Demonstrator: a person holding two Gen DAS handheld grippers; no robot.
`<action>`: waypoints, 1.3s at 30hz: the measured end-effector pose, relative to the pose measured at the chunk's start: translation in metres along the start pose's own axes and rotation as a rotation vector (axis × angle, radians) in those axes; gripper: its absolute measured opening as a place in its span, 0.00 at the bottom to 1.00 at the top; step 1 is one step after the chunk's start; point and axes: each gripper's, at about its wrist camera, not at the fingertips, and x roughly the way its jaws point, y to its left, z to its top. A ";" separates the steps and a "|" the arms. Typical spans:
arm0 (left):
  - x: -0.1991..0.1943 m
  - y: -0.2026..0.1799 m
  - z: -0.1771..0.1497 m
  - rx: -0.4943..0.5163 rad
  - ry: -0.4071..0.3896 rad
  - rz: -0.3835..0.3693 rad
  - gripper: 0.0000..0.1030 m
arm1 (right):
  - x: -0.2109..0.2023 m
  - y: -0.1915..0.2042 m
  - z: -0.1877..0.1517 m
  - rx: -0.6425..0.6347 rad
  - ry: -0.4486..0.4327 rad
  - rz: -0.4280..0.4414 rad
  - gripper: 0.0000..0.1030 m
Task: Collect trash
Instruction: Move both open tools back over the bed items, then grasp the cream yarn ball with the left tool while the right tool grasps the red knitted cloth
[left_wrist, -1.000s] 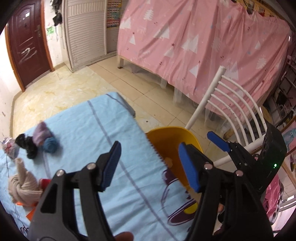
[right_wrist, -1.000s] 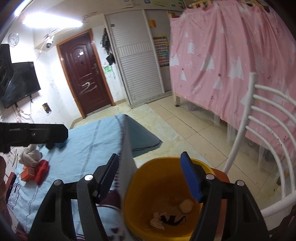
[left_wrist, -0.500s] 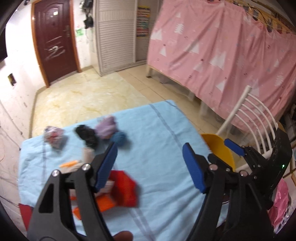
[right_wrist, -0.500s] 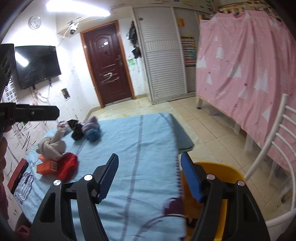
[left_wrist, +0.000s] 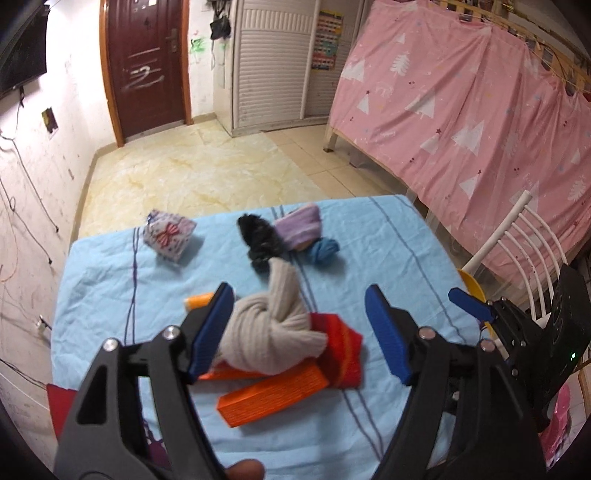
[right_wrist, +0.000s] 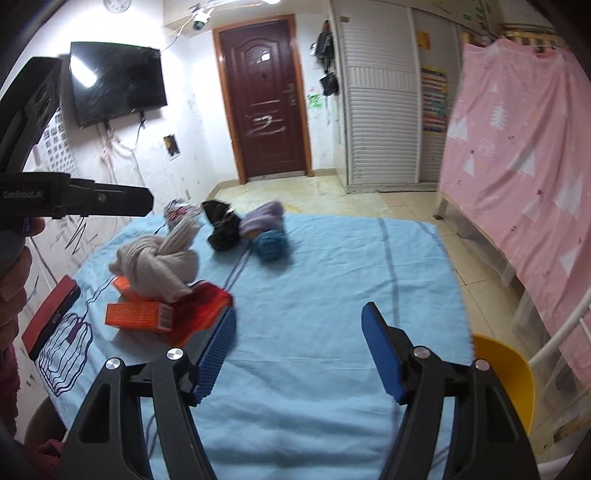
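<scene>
The left gripper (left_wrist: 299, 328) has just been opening its fingers; they stand wide with nothing pinched, though in the left wrist view the knotted beige cloth (left_wrist: 273, 332) shows in the gap between them, lying on the tabletop (left_wrist: 369, 229) beyond. The right gripper (right_wrist: 299, 347) is also well open and empty, over bare blue cover.

Under the beige cloth lie orange cartons (left_wrist: 273, 393) and a red packet (left_wrist: 340, 343). Farther off are a black bundle (left_wrist: 258, 236), a purple one (left_wrist: 301, 229) and a blue ball (left_wrist: 325, 249), touching or nearly so, with a patterned pouch (left_wrist: 168, 234) to the far left.

The yellow bin (right_wrist: 506, 373) sits off the tabletop's near right edge, beside a white chair (left_wrist: 517, 236). Its inside is out of sight, so what has gone in cannot be told. By my judgement most of the collecting remains: every item here is on the cover.
</scene>
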 end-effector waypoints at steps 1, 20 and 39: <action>0.002 0.005 -0.002 -0.005 0.007 -0.002 0.71 | 0.003 0.003 0.000 -0.005 0.006 0.003 0.62; 0.045 0.021 -0.024 0.032 0.059 0.019 0.51 | 0.048 0.044 -0.004 -0.114 0.169 0.066 0.63; 0.031 0.035 -0.019 -0.033 0.021 0.002 0.34 | 0.049 0.061 0.005 -0.169 0.196 0.147 0.19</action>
